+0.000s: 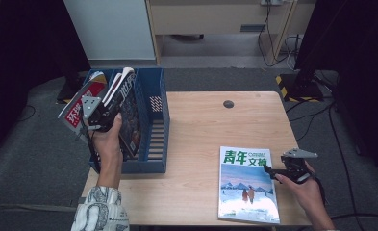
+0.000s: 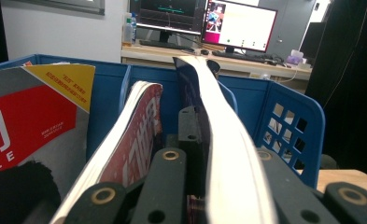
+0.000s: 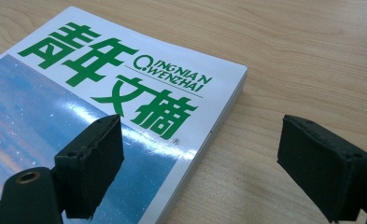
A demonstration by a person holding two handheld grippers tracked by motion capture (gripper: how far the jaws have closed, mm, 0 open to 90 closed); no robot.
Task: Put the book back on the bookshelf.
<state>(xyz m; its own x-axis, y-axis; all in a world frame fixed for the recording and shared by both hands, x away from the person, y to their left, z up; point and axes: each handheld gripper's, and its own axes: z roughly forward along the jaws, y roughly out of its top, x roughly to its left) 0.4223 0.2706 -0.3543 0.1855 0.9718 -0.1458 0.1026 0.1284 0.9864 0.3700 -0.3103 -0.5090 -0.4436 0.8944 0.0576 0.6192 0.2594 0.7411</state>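
My left gripper (image 1: 102, 114) is shut on a dark-covered magazine (image 1: 130, 118), held upright over the blue file rack (image 1: 157, 127) at the table's left end. In the left gripper view the magazine's white page edge (image 2: 228, 154) runs up between the jaws of the left gripper (image 2: 204, 135). A red-covered magazine (image 2: 134, 135) and a grey and red one (image 2: 31, 126) stand beside it in the rack (image 2: 288, 121). A magazine with green characters (image 1: 248, 185) lies flat at the front right. My right gripper (image 1: 273, 172) is open at that magazine's right edge (image 3: 218, 116), its jaws either side of the corner without touching it.
The wooden table (image 1: 201, 125) has a small dark round hole (image 1: 228, 103) near its far edge. The rack's right compartment (image 1: 154, 139) holds nothing. A black stand with hazard stripes (image 1: 302, 82) is on the floor at the right. Monitors (image 2: 239, 23) glow on a desk beyond the rack.
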